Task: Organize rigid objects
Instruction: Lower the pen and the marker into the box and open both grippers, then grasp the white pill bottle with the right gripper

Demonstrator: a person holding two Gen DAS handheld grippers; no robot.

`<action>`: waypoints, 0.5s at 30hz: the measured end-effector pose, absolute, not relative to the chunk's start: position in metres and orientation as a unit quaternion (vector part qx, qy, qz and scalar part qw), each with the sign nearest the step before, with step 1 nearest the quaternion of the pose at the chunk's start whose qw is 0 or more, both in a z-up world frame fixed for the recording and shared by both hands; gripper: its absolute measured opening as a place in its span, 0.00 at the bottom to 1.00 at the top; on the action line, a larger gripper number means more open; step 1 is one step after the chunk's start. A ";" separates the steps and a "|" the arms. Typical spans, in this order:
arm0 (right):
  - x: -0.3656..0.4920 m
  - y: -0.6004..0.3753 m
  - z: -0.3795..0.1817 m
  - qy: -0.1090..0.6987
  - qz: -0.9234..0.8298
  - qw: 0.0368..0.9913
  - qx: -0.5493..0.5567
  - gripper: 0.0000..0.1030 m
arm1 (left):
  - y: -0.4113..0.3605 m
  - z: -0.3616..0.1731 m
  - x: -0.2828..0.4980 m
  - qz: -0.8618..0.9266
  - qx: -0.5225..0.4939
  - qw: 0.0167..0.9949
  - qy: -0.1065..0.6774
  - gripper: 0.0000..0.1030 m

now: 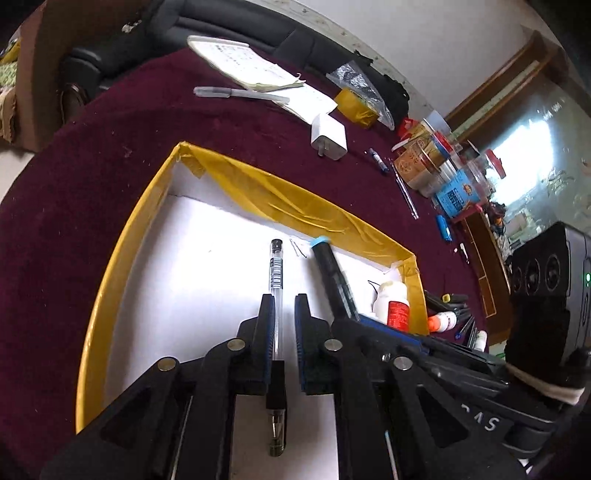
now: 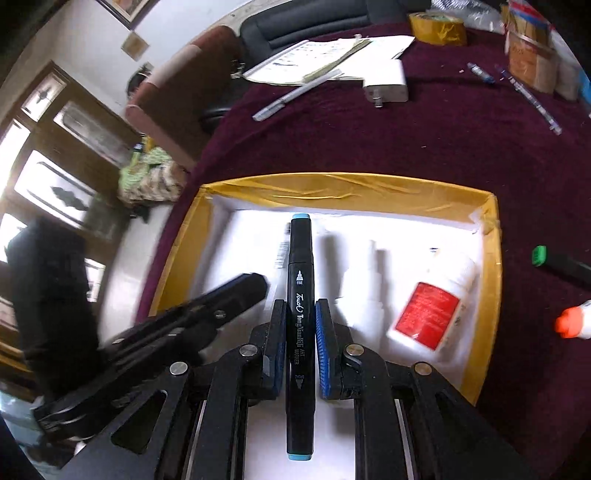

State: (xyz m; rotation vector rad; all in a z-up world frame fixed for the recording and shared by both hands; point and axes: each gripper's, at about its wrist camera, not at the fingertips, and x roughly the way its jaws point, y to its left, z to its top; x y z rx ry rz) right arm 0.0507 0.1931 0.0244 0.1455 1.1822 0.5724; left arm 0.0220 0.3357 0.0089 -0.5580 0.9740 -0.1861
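Observation:
A white tray with yellow-taped walls (image 1: pixel 122 236) (image 2: pixel 369 188) lies on the maroon cloth. My left gripper (image 1: pixel 284 301) is over the tray, jaws parted around a clear ballpoint pen (image 1: pixel 276 280) that lies between the pads, touching only the left one. My right gripper (image 2: pixel 300 306) is beside it over the tray, jaws slightly parted around a black art marker with blue caps (image 2: pixel 300 332), also seen in the left view (image 1: pixel 332 273). A white glue bottle with a red label (image 2: pixel 432 310) (image 1: pixel 393 302) lies in the tray's right part.
On the cloth beyond the tray lie a white charger (image 1: pixel 328 136), a silver pen (image 1: pixel 240 93), a notebook (image 1: pixel 243 62), tape roll (image 2: pixel 437 27), refills (image 1: pixel 406 188). Right of the tray lie a green-capped marker (image 2: pixel 565 264) and an orange-capped tube (image 2: pixel 576 323). Jars (image 1: pixel 443 162) crowd the far right.

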 end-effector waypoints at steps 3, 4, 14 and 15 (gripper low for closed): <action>0.050 0.191 0.029 0.533 0.253 0.805 0.058 0.21 | 0.340 0.010 0.016 -0.075 -0.281 0.840 0.457 0.24; 0.048 0.189 0.034 0.527 0.255 0.808 0.056 0.25 | 0.340 0.011 0.013 -0.072 -0.284 0.842 0.453 0.24; -0.015 0.086 0.124 0.321 0.202 0.925 -0.005 0.72 | 0.294 0.079 -0.060 -0.120 -0.271 0.878 0.375 0.51; -0.024 0.070 0.128 0.296 0.184 0.937 -0.012 0.84 | 0.281 0.087 -0.070 -0.134 -0.271 0.880 0.365 0.58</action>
